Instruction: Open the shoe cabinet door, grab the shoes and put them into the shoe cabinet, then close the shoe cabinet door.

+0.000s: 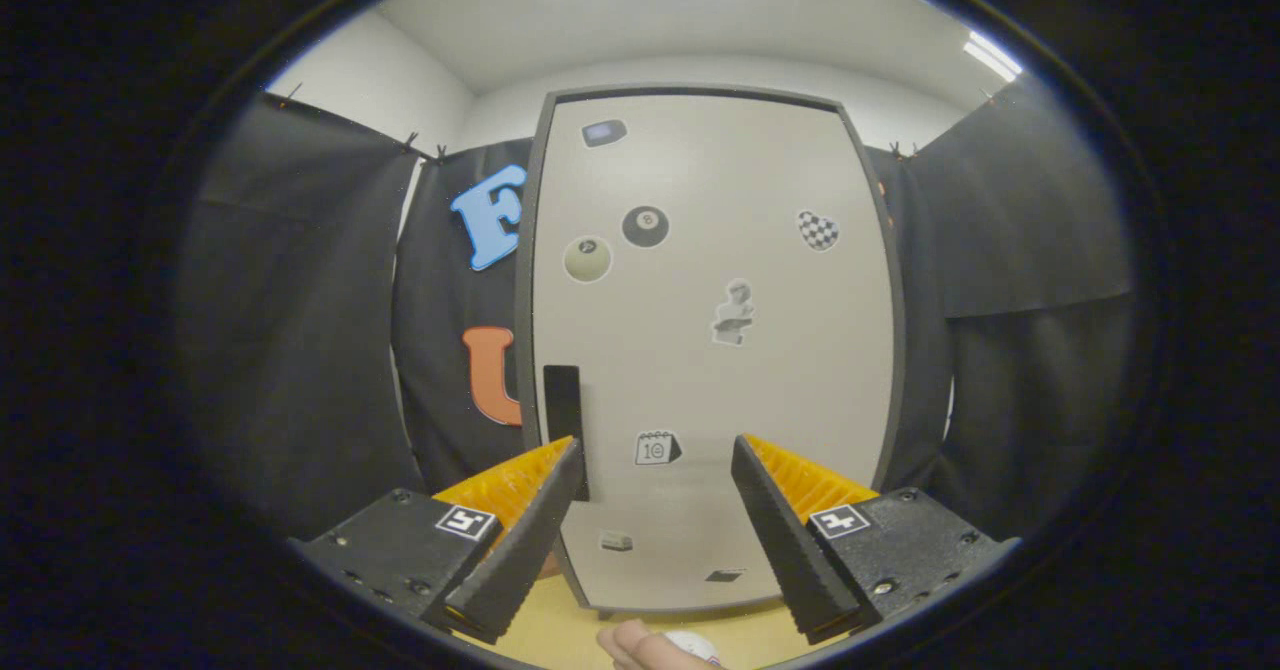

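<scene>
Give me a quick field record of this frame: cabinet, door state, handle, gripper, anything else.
cabinet: shoe cabinet upright, straight ahead of the gripper
door: shut
handle: dark vertical handle at the door's left edge, just above the left finger
gripper: gripper open, holding nothing
stickers: several on the door, including a black ball sticker
near edge: a hand below the fingers

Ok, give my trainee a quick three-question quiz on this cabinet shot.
1. True or false: the tall pale sticker-covered shoe cabinet door is shut.
2. The black vertical handle sits near which edge of the door? A) the edge by the orange letter B) the opposite edge
3. Fill in: the gripper fingers are ____, holding nothing.

Key: 1 true; 2 A; 3 open
</scene>
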`<state>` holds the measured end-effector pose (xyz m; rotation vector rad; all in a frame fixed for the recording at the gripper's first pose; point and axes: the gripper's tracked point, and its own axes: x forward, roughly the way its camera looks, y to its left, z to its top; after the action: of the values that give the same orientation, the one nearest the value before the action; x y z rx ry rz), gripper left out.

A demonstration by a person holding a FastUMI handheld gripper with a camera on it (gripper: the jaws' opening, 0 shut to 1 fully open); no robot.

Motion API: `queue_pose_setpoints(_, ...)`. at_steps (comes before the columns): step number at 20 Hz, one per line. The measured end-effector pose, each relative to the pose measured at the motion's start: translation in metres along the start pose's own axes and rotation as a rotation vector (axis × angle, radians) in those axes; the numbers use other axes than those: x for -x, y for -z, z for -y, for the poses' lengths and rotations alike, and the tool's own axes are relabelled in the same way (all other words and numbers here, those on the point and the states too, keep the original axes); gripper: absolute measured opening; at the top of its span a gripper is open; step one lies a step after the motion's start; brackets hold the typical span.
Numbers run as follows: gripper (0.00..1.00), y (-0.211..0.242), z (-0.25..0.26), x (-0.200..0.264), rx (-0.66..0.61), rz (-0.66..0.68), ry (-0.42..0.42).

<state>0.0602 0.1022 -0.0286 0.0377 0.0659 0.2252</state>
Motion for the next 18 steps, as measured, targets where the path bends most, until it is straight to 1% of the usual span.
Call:
queue_pose_setpoints(4, 0.99, 0.002, -0.035, -0.036, -0.003, -0.002, -0.083)
queue_pose_setpoints(6, 0.99, 0.003, -0.048, -0.053, 0.024, -0.012, -0.096)
queue_pose_setpoints(10, 0.99, 0.009, -0.057, -0.079, 0.035, -0.037, -0.036)
queue_pose_setpoints(12, 0.95, 0.014, -0.062, -0.089, 0.03, -0.055, -0.037)
queue_pose_setpoints(13, 0.83, 0.018, -0.06, -0.094, 0.028, -0.068, -0.018)
queue_pose_setpoints(14, 0.8, 0.022, -0.059, -0.098, 0.015, -0.083, -0.008)
queue_pose_setpoints(15, 0.73, 0.026, -0.058, -0.103, -0.006, -0.106, 0.0)
queue_pose_setpoints(16, 0.69, 0.031, -0.055, -0.107, -0.03, -0.14, 0.019)
queue_pose_setpoints(18, 0.42, 0.03, -0.057, -0.111, -0.078, -0.152, 0.015)
